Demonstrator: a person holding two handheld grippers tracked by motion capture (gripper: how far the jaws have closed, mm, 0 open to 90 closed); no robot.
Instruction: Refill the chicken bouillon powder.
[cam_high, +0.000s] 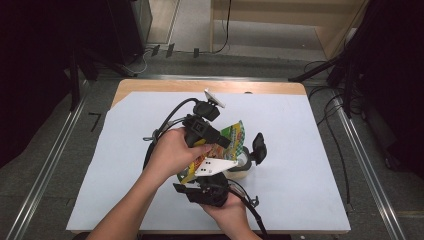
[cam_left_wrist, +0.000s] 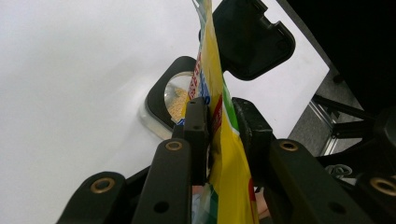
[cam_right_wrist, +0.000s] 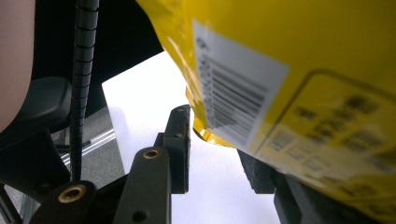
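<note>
A yellow and green snack packet hangs over the middle of the table, tilted. My left gripper comes in from the left and is shut on it; in the left gripper view both pads press the packet edge-on. Just beyond and below stands a small clear container with a black rim, yellowish grains inside and its black lid flipped up. My right gripper points up from the near side, under the packet. Its jaws stand open, and the packet's barcoded lower corner hangs just above the gap.
A white sheet covers most of the wooden table. The container and its raised lid sit right of the grippers. Cables trail from both grippers. Dark stands and cables flank the table on the floor.
</note>
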